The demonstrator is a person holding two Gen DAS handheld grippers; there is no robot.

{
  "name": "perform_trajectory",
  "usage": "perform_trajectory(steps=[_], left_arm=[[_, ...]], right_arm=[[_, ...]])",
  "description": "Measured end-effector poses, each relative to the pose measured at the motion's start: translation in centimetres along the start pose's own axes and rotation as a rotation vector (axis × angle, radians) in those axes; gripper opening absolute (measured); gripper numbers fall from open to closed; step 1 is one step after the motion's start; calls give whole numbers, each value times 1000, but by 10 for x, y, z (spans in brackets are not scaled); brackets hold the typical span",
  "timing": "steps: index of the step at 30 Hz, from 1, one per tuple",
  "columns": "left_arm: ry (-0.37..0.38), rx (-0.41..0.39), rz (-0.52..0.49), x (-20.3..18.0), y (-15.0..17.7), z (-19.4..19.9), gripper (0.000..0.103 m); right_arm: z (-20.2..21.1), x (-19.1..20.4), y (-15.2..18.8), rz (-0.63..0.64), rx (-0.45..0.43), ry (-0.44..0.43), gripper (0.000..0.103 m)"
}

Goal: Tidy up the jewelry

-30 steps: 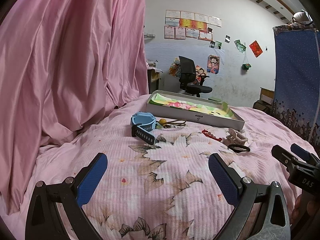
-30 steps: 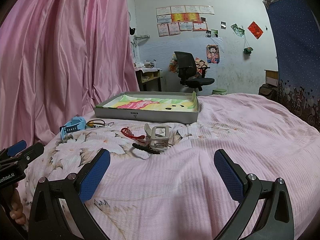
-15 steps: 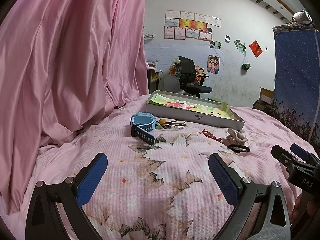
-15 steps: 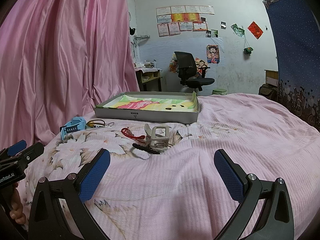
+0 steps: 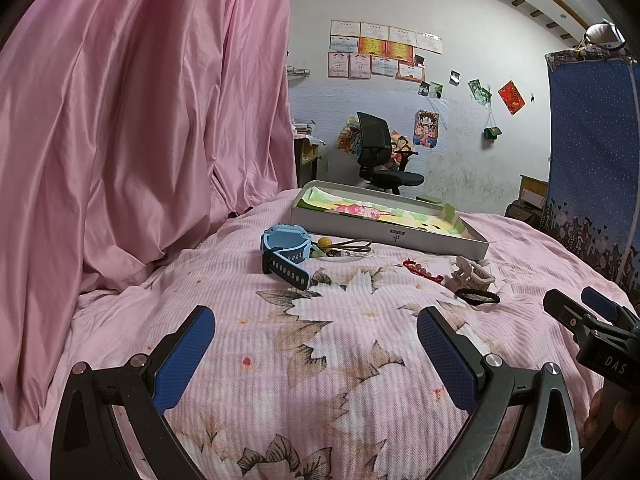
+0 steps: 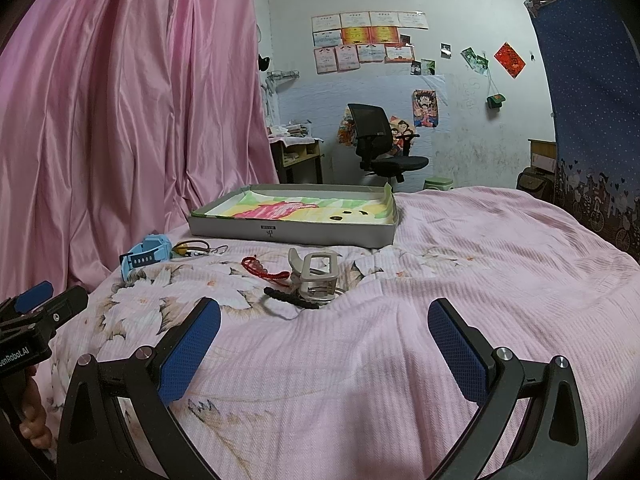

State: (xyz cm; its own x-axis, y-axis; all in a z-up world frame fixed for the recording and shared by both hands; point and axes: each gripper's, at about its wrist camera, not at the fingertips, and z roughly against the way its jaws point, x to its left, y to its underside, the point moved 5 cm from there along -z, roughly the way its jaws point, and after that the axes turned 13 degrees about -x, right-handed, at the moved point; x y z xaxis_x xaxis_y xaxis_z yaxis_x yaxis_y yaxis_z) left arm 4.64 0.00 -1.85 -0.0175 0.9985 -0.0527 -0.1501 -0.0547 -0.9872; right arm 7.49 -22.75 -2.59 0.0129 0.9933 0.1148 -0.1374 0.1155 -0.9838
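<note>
Five pieces of jewelry and hair gear lie loose on a pink bedspread [image 6: 460, 248], in front of one shallow tray [image 6: 292, 234].

Two grippers hover low over the bed, both with jaws spread wide and holding nothing: the left gripper [image 5: 316, 350] and the right gripper [image 6: 324, 338]. From left to right the loose things are one blue watch [image 5: 286, 246], one cord with a yellow bead [image 5: 344, 245], one red bracelet [image 6: 264, 270], one pale hair claw [image 6: 316, 274] and one black hair clip [image 6: 290, 300]. The watch and cord lie just beside each other; the claw and clip touch. The tray, lined with coloured paper, sits just behind them. One black chair [image 6: 380, 146] stands by the far wall.
</note>
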Motion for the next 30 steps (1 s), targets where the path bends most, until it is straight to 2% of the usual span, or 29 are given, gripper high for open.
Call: perform_trajectory(steps=[30], left_arm=[[-6,-4,2,1,-1,0,102]], right_arm=[[-1,1,1,4,-8,0,102]])
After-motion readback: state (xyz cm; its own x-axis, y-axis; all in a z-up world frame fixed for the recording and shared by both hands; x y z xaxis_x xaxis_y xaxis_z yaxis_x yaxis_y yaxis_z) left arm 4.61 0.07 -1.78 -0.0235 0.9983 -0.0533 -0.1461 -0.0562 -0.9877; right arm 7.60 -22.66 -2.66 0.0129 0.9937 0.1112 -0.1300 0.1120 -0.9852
